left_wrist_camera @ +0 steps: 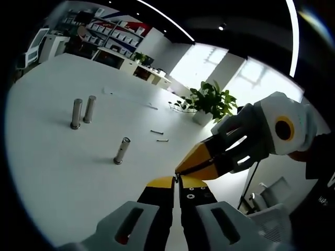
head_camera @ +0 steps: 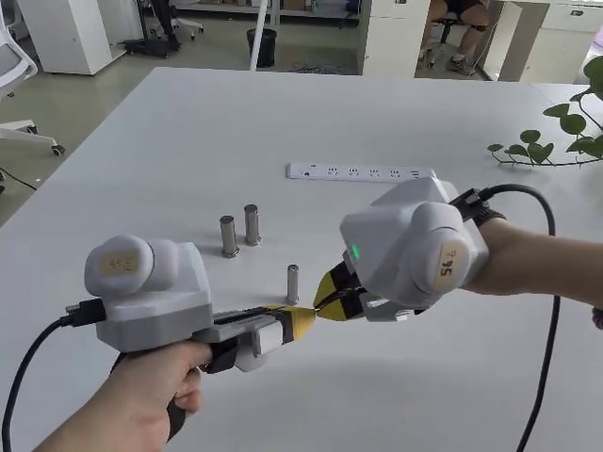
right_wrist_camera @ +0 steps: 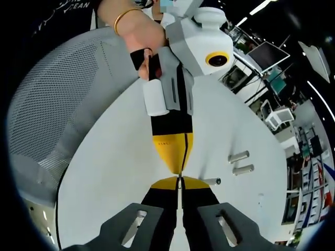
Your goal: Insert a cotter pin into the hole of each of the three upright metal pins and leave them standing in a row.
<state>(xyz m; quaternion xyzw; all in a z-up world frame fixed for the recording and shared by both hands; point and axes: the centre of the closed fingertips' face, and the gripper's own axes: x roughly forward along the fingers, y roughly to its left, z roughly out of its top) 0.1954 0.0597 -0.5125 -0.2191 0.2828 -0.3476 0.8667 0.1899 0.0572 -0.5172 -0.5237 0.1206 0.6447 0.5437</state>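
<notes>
Noted left gripper [head_camera: 300,320] and right gripper [head_camera: 325,301] both clamped shut, tip to tip, on a sliver, likely the cotter pin [left_wrist_camera: 176,179], above the table near the nearest metal pin [head_camera: 293,282]. Risk, as I judged it: a fumbled handover drops it, or a jaw topples that pin.

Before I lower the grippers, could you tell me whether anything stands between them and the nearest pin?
Nothing visible: only bare table lies between the left gripper, the right gripper and the nearest pin.
</notes>
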